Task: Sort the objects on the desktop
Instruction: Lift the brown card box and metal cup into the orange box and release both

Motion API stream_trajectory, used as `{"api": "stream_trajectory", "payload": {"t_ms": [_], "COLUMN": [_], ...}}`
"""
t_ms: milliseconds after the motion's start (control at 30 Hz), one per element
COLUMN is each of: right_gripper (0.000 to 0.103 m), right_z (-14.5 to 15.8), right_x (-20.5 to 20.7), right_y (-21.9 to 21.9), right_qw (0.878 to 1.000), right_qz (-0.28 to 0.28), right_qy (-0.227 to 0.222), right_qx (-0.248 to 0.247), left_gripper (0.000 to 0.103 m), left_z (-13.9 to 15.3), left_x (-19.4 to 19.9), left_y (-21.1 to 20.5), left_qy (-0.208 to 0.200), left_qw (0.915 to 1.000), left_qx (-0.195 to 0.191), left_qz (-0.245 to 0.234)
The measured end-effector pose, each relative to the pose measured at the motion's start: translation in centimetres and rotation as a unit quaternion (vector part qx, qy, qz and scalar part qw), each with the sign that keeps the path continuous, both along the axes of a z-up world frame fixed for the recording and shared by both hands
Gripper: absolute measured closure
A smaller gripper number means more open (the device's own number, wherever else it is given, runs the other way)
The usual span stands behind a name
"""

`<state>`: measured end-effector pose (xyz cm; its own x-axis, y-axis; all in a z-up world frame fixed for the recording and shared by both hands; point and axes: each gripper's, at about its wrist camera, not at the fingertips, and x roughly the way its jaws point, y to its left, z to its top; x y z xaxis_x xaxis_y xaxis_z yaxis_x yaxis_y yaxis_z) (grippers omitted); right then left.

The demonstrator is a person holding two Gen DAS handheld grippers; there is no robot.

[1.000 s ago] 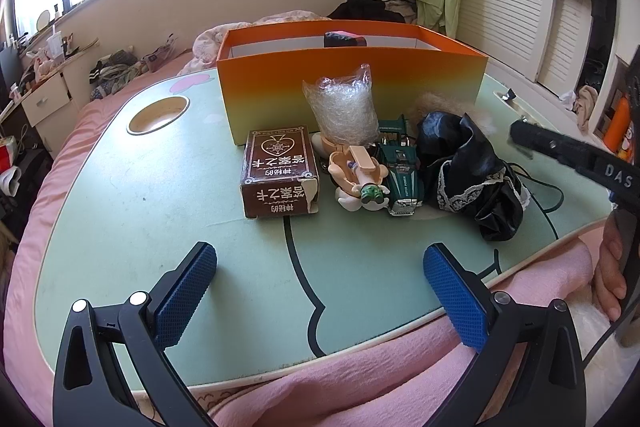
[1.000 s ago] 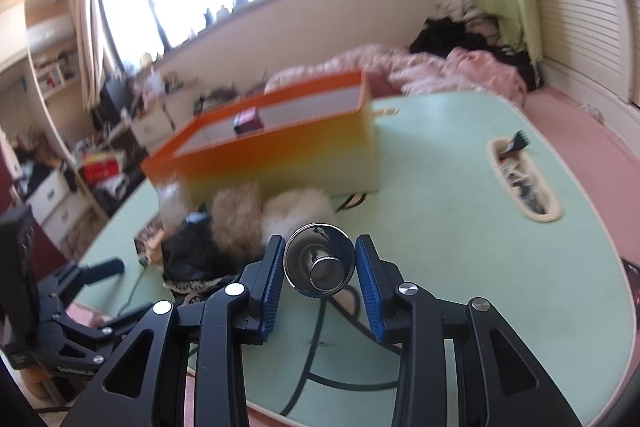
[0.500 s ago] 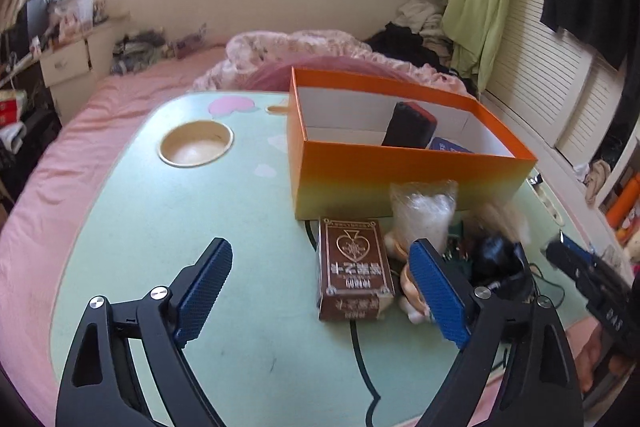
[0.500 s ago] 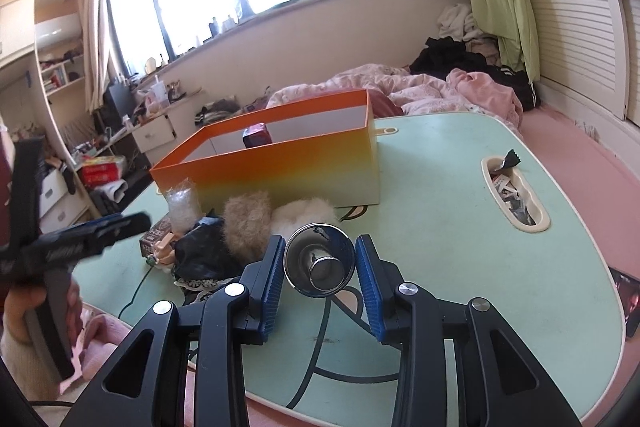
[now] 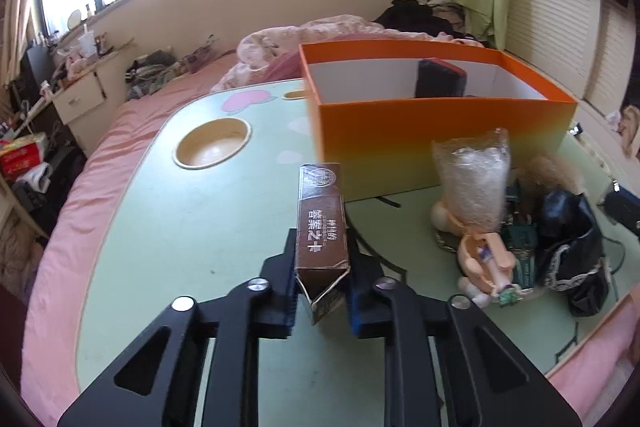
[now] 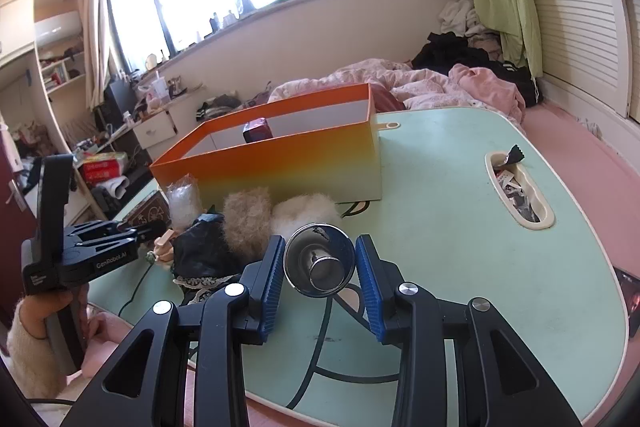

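My left gripper (image 5: 322, 269) is shut on a brown carton (image 5: 322, 223) with white lettering, held on its narrow edge just above the green table (image 5: 180, 227). The right wrist view shows the same left gripper (image 6: 148, 229) at the left, beside the pile. My right gripper (image 6: 320, 251) is shut on a shiny metal cup (image 6: 318, 267), mouth towards the camera, low over the table's near edge. An orange box (image 5: 440, 131) stands behind the pile, with a dark red item (image 5: 440, 81) inside.
Beside the carton lie a bubble-wrap bag (image 5: 472, 179), a small doll (image 5: 484, 259), a green toy car (image 5: 520, 247), black lace cloth (image 5: 572, 255) and two fur balls (image 6: 248, 223). The table has a round recess (image 5: 212, 149) and a slot (image 6: 518, 191) with scraps. Pink bedding surrounds it.
My left gripper moved forward to the brown carton and closed on it; the carton went from lying flat to standing on edge between the fingers. The right gripper and cup stayed put.
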<state>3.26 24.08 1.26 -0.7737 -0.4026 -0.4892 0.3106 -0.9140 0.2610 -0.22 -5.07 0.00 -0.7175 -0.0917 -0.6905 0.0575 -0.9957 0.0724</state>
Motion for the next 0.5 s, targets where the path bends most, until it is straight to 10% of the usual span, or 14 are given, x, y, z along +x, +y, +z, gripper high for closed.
{"api": "stream_trajectory", "payload": {"t_ms": [500], "right_gripper": [0.068], "right_z": [7.0], "right_x": [-7.8], "right_y": [-3.3], "right_qw": [0.999], "right_qz": [-0.008], "right_qy": [0.025], "right_qx": [0.018], "left_gripper": [0.083], "left_z": [9.6], "left_x": [-2.7], "left_y": [2.4], "left_qy": [0.103], "left_qw": [0.9903], "left_qx": [0.078], "left_qz": [-0.049]}}
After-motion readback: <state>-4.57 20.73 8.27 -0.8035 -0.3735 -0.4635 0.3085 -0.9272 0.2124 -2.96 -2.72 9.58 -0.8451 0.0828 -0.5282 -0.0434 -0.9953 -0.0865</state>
